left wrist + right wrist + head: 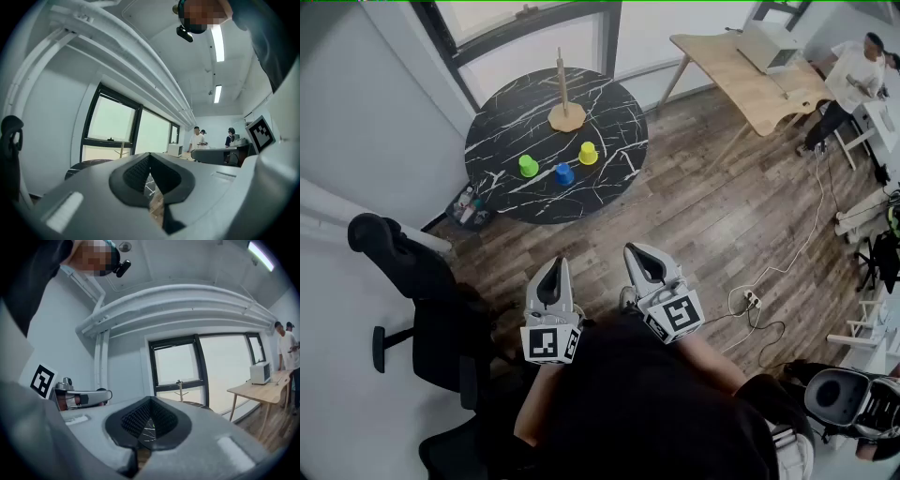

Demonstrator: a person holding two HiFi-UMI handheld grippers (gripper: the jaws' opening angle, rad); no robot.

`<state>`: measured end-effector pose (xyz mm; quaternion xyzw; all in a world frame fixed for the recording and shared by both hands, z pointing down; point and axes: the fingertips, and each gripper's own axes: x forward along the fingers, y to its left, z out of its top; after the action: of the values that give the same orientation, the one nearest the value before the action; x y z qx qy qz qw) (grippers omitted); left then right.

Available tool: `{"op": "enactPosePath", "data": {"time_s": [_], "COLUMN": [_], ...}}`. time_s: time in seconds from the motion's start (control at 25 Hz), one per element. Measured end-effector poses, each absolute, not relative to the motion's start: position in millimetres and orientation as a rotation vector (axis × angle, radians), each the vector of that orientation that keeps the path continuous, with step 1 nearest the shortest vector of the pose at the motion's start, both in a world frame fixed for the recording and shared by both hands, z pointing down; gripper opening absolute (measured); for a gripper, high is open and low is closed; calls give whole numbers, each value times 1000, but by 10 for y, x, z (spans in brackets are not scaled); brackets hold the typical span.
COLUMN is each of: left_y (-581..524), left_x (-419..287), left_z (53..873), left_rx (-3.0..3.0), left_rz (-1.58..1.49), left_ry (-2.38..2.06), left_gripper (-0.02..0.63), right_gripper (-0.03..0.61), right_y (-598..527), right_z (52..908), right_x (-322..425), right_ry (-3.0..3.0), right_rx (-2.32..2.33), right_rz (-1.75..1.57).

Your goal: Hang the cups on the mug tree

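On marbled tabletop (614,131), wooden mug tree (564,101)

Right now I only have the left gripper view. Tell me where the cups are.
Observer: A small green cup, a blue cup and a yellow cup stand on the round black marble table, on the near side of the wooden mug tree.
Operator: Check the tree for cups.
Observer: The head view shows no cup hanging on it.
Operator: Report the right gripper.
Observer: The right gripper is shut and empty, well short of the table.
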<state>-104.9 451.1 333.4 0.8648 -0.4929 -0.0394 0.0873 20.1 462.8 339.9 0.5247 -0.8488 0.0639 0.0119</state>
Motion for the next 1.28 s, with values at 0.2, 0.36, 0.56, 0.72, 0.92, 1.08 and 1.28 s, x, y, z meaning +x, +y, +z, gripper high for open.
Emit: {"op": "enactPosePath", "data": {"time_s": [0.2,0.36,0.56,0.72,0.92,1.08,1.28], "left_y": [4527,4523,4503,4480,4460,4434,4431], "left_x": [-1094,-1101,-1130,-1203,-1343,-1486,-1764], "left_z": [3419,3406,3386,3465,3486,3450,3576], "left_rx": [2580,2575,2570,2565,2567,2576,2577], "left_rz": [-127,-125,-120,-131,-144,-124,-133], "left_ry": [-1469,-1466,-1458,-1449,-1433,-1403,-1372], "left_gripper": [2,2,2,2,2,2,2], "right_gripper": [-5,-5,-3,-3,-3,-3,-3], "right_y": [4636,4627,4603,4576,4568,4556,4570], "right_z": [3414,3410,3400,3412,3434,3429,3467], "right_x": [173,155,117,57,-93,-283,-579], "right_ry": [-2650,-2651,-2661,-2661,-2639,-2630,-2618], "right_rx": [1636,1631,1634,1640,1632,1621,1614], "right_rz": [194,193,214,220,213,205,183]}}
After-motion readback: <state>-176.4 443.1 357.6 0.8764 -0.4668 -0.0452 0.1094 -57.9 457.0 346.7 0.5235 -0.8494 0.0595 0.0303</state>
